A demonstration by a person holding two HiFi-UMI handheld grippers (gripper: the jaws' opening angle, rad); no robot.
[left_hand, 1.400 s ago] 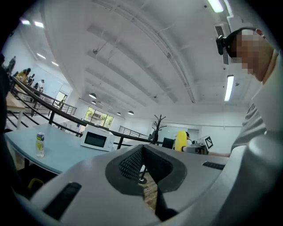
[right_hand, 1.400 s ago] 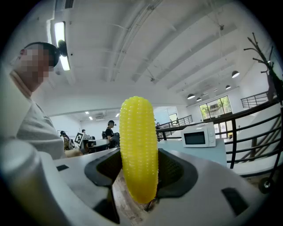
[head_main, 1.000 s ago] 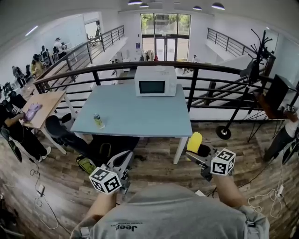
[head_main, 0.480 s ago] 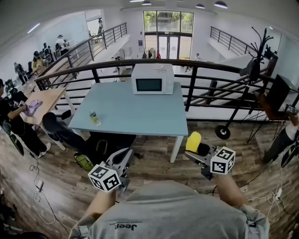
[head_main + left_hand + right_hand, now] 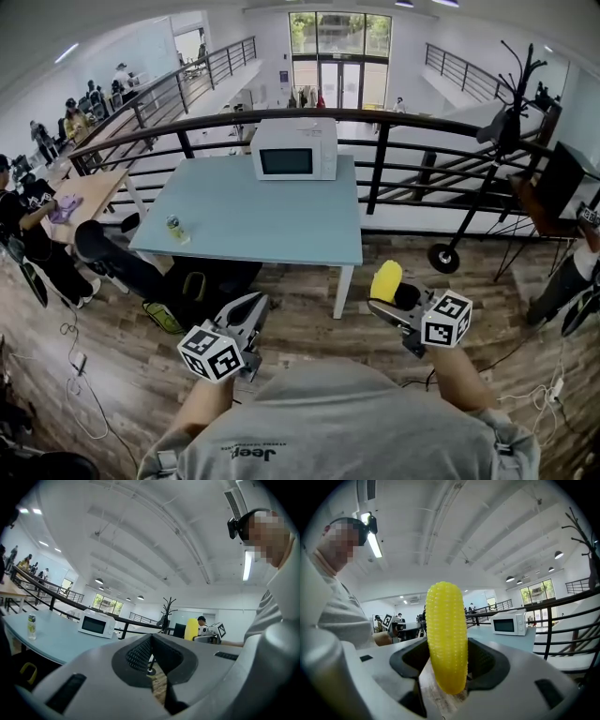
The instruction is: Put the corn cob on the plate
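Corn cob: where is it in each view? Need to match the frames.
Head view: corn cob lower right of centre, upright in the right tool.
Left gripper view: cob small, right of centre, beyond the jaws.
Right gripper view: cob dead centre, upright between the jaws.
Shared landmark: microwave.

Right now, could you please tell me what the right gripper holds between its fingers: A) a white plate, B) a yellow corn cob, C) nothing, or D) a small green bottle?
B: in the right gripper view the right gripper has its fingers closed on the yellow corn cob, which stands upright between them.
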